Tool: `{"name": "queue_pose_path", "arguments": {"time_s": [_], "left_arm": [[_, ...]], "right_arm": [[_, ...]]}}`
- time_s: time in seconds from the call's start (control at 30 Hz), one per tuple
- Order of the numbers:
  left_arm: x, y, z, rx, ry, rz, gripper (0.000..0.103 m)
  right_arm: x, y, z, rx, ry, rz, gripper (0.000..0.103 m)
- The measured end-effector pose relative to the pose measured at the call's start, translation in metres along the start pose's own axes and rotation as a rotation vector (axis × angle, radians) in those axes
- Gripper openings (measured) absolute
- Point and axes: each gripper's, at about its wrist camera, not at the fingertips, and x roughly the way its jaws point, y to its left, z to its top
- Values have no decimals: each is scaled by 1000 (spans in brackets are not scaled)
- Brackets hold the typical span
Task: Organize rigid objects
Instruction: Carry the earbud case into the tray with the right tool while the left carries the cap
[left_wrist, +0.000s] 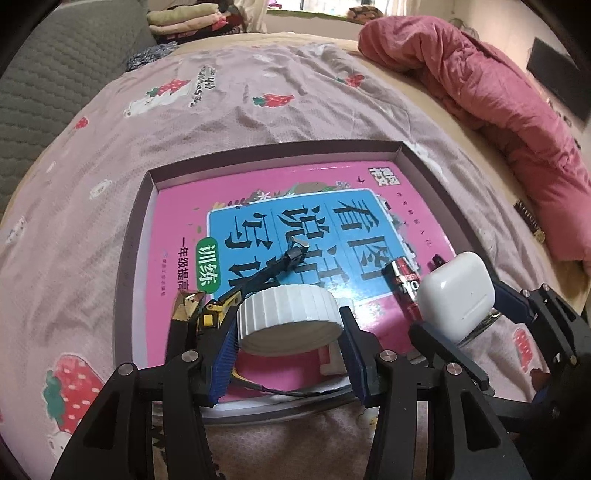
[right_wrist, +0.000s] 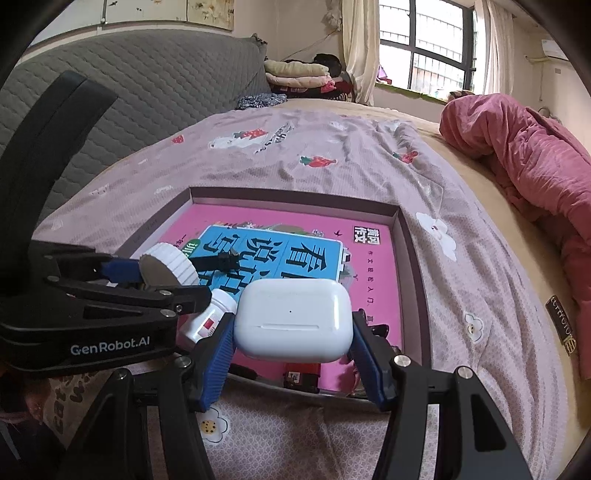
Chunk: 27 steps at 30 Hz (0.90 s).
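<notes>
My left tool (left_wrist: 288, 328) grips the white cap (left_wrist: 288, 314), my right tool (right_wrist: 291, 350) the earbud case (right_wrist: 293, 319); I should lower both level into the box (left_wrist: 417, 162) before letting go

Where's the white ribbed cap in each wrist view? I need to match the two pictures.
Left wrist: cap low centre, clamped between the left tongs, above the tray's near edge.
Right wrist: cap mid-left, seen side-on in the left tongs.
Shared landmark: the pink book in the tray, behind the cap.
</notes>
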Motion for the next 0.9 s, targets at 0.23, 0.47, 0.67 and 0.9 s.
{"name": "queue_pose_path", "arguments": {"time_s": [0.23, 0.47, 0.67, 0.9], "left_arm": [[5, 2, 7, 11, 40, 22, 53], [10, -3, 6, 37, 64, 13, 53], [25, -3, -5, -7, 118, -28, 53], [23, -4, -7, -16, 113, -32, 53]], "right_arm": [[6, 3, -1, -22, 29, -6, 60], [13, 4, -5, -31, 70, -13, 60], [14, 2, -4, -35, 80, -23, 60], [17, -1, -3, -29, 93, -19, 60]]}}
